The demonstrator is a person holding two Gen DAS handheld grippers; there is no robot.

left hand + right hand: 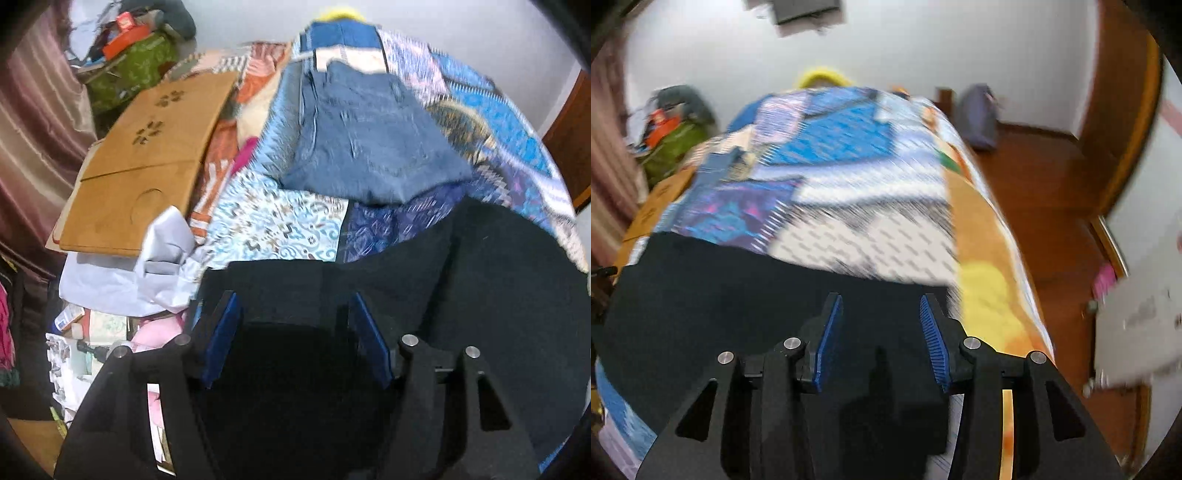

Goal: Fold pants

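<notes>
Nearest me, the left gripper (293,328) stands with its jaws spread wide over the black pants (498,280), the dark cloth lying under and between the blue pads, nothing clamped. The right gripper (881,332) is likewise agape above the same black pants (701,295), near their right edge. Both views are blurred. The pants lie flat on the patchwork quilt (280,229). Further off, folded blue jeans (369,147) rest on the quilt, with a wooden board (147,155) to the left.
</notes>
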